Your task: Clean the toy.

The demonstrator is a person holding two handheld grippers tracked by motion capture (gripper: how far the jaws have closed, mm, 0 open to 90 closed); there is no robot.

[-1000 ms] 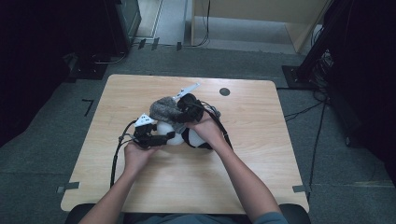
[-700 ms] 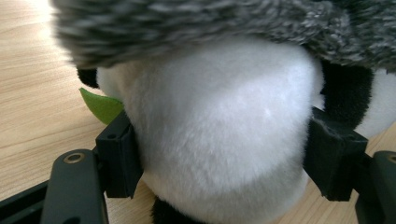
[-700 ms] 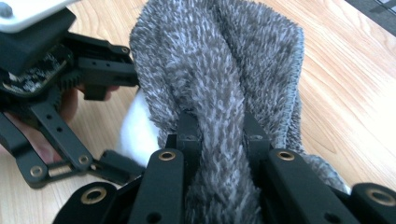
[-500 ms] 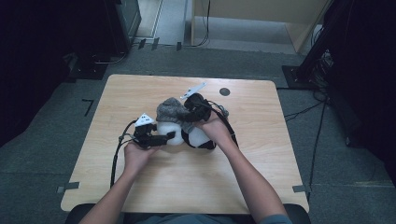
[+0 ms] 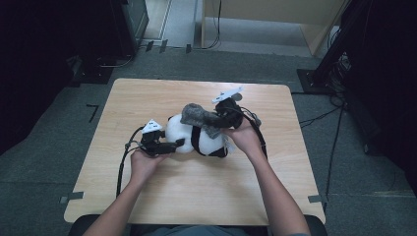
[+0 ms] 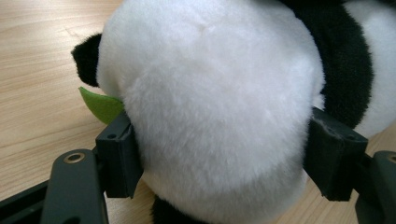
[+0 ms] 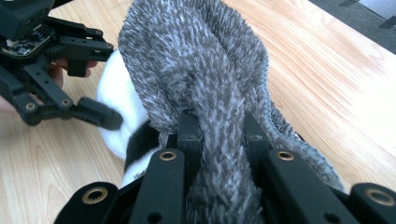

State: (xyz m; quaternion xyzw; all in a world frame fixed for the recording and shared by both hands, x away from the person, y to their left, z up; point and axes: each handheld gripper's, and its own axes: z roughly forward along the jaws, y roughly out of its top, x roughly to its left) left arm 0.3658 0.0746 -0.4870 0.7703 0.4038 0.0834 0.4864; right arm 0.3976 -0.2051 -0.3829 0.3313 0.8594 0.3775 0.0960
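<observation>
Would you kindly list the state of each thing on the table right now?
Plush panda: lying on the table, head clamped.
Grey fuzzy cloth: bunched, draped over the panda, pinched.
Left gripper: shut on the panda's head.
Right gripper: shut on the cloth.

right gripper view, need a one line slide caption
Right gripper pinches a grey fuzzy cloth draped over a plush panda.

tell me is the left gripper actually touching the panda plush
Touching. The left gripper view shows the left gripper with both black pads pressed into the white fur of the panda plush, no gap on either side.
</observation>
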